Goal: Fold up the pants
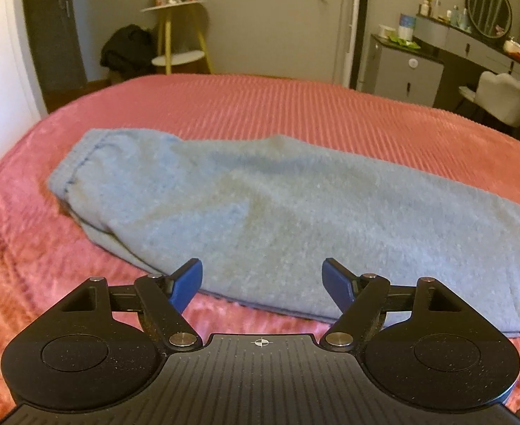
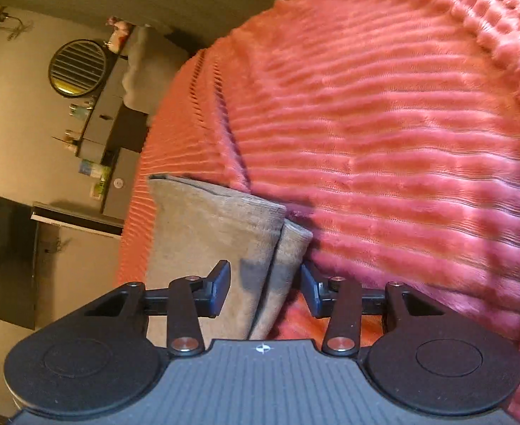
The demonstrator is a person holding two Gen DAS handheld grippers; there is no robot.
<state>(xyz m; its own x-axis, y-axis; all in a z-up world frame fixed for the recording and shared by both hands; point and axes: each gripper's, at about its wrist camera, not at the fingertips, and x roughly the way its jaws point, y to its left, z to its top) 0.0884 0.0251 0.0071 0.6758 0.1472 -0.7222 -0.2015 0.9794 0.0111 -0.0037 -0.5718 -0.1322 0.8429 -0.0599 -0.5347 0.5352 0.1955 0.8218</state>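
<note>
Fleece, soft grey pants on the pink ribbed bed: I'd pinch hems; left hand-held gripper wide, right hand-held gripper half-open astride them.

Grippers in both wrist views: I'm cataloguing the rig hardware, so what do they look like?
The left gripper and right gripper look alike: black linkage arms on silver pivot pins, two round black discs at the base, and a ribbed dark grey plate between them bearing a small white crosshair mark. The finger pads are blue. No cables, sleeves or hands show.
</note>
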